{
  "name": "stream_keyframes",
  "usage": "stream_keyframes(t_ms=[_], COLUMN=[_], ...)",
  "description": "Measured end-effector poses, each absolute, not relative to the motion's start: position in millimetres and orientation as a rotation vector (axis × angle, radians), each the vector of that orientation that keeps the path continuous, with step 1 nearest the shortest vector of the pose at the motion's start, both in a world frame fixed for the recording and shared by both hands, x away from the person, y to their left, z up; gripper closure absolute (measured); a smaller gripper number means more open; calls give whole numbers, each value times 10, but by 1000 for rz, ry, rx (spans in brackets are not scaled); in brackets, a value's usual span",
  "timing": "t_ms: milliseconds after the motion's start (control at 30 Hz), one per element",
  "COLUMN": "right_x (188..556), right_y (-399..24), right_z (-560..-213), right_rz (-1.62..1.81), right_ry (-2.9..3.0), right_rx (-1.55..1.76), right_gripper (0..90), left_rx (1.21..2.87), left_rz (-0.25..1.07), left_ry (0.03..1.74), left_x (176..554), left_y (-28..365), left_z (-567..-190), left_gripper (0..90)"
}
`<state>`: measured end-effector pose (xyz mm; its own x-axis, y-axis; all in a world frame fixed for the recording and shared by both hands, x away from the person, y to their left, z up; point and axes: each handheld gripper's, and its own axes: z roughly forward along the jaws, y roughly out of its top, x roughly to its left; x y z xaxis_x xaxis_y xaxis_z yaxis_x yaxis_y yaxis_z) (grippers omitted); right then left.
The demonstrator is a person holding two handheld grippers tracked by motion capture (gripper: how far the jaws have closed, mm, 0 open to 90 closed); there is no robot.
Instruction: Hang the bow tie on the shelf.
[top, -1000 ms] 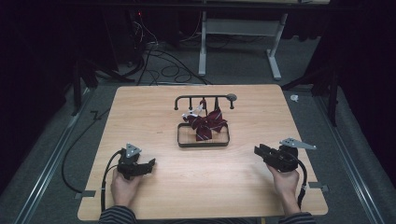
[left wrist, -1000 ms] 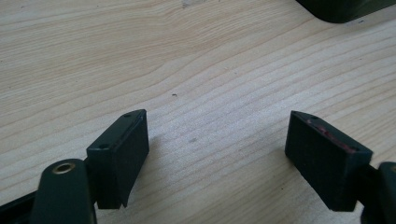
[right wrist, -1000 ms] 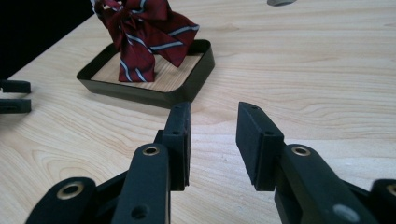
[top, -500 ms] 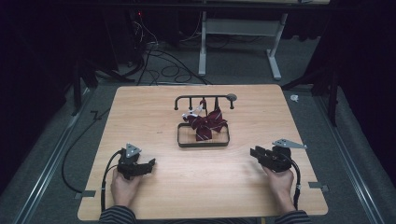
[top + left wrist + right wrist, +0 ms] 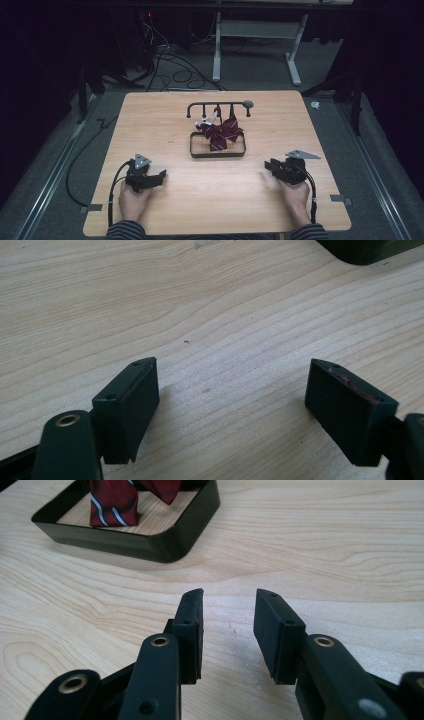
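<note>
Table [image 5: 170, 125]: a light wood-grain top that carries everything else; dark carpet and loose cables lie around it.
Desk frame [image 5: 255, 45]: white legs and a crossbar stand on the floor beyond the table's far edge.
Person: two forearms in striped sleeves come in from the near edge, the left hand [image 5: 131, 200] and the right hand [image 5: 295, 196] each gripping a tool.
Rack [image 5: 220, 106]: a dark rail with short hooks stands just behind the tray, near the table's middle, with a round knob at its right end.
Tray [image 5: 218, 154]: a shallow black frame with rounded corners sits at the table's centre; bare wood shows inside it. Its corner appears at the top of the left gripper view, and its near wall [image 5: 125, 542] at the top of the right gripper view.
Tie [image 5: 220, 132]: dark red cloth with thin pale stripes hangs bunched from the rack down into the tray; its end [image 5: 112, 502] rests on the wood inside the frame.
Left gripper [image 5: 150, 178]: low over the table's near-left part, well apart from the tray; jaws spread wide with nothing between them [image 5: 230, 410].
Right gripper [image 5: 272, 167]: low over the near-right part, pointing towards the tray; jaws parted by a narrow gap, nothing held [image 5: 227, 630].
Grey plate [image 5: 299, 154]: three-cornered, on top of the right gripper.
</note>
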<state>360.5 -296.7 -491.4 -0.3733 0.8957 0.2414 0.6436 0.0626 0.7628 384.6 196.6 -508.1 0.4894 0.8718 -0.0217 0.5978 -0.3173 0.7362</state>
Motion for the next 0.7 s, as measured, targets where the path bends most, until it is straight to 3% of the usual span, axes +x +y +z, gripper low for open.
stream_keyframes(t_ms=[700], right_x=[3663], right_y=[-2878], right_z=[-5014], right_rz=[1124], right_ry=[2069], right_rx=[1539], right_gripper=[653], left_rx=[2039], left_rz=[504], left_ry=[1207], left_x=[3846], left_y=[1965], left_z=[-5081], left_gripper=[222])
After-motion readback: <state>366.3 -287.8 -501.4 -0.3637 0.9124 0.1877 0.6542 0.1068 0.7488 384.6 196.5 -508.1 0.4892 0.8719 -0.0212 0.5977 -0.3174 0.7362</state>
